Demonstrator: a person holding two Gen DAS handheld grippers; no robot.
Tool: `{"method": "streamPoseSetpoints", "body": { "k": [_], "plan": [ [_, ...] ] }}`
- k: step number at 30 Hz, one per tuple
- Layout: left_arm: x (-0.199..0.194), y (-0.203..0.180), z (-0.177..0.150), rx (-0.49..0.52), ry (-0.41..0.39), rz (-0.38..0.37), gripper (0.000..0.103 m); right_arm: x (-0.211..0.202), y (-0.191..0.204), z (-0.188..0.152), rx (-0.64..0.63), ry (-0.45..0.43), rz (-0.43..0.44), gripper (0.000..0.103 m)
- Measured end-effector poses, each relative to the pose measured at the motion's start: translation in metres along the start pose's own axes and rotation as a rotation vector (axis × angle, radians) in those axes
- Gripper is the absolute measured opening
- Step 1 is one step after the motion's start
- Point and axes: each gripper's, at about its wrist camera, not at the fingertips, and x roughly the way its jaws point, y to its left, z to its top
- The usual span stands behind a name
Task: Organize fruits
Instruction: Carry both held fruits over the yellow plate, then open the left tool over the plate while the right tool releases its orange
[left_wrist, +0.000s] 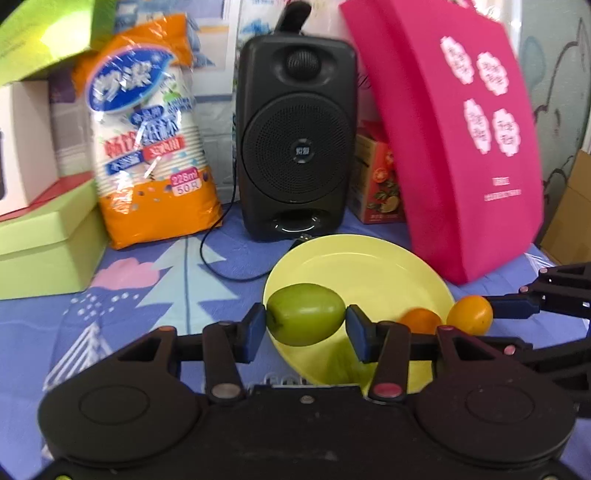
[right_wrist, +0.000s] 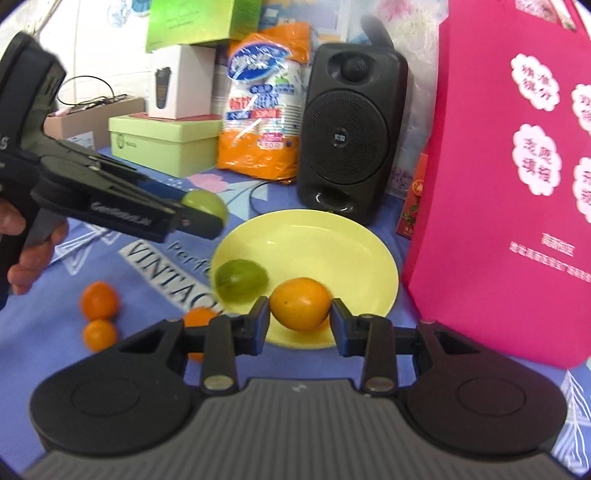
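Note:
My left gripper (left_wrist: 306, 321) is shut on a green fruit (left_wrist: 306, 319) and holds it above the near left rim of the yellow plate (left_wrist: 369, 273). It also shows in the right wrist view (right_wrist: 205, 206), left of the plate (right_wrist: 314, 243). My right gripper (right_wrist: 300, 317) is shut on an orange fruit (right_wrist: 300, 302) over the plate's near rim; this fruit shows at the right in the left wrist view (left_wrist: 470, 314). A second green fruit (right_wrist: 241, 279) lies on the plate's left side. Three small oranges (right_wrist: 99, 300) lie on the cloth to the left.
A black speaker (left_wrist: 295, 140) with a trailing cable stands behind the plate. A pink bag (left_wrist: 461, 140) leans at the right. An orange pack of paper cups (left_wrist: 147, 140) and green boxes (left_wrist: 44, 243) stand at the back left. A blue patterned cloth (left_wrist: 147, 295) covers the table.

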Motion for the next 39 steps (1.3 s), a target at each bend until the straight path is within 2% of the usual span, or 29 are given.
{"method": "streamPoseSetpoints", "body": {
  "k": [8, 16, 23, 25, 27, 33, 39],
  "plan": [
    [0.062, -0.003, 0.006, -0.029, 0.067, 0.014, 0.047, 0.045, -0.02, 0.013, 0.087, -0.001, 0.02, 0.034],
    [0.059, -0.003, 0.005, -0.018, 0.06, 0.036, 0.049, 0.057, -0.019, 0.013, 0.075, 0.018, 0.005, 0.034],
    [0.009, -0.002, 0.007, 0.012, 0.005, 0.039, 0.05, 0.024, -0.02, 0.011, 0.079, -0.009, -0.014, 0.037],
    [-0.01, 0.0, 0.003, 0.01, -0.015, 0.038, 0.056, 0.01, -0.017, 0.007, 0.075, -0.019, -0.011, 0.038],
    [-0.033, 0.001, -0.006, 0.003, -0.043, 0.044, 0.062, -0.006, -0.013, 0.001, 0.074, -0.033, -0.011, 0.045],
    [-0.096, -0.004, -0.055, 0.006, -0.062, 0.057, 0.062, -0.053, 0.01, -0.027, 0.084, -0.054, 0.035, 0.046],
    [-0.147, -0.019, -0.114, -0.009, -0.066, 0.035, 0.062, -0.087, 0.046, -0.059, 0.056, -0.041, 0.101, 0.046]
  ]
}}
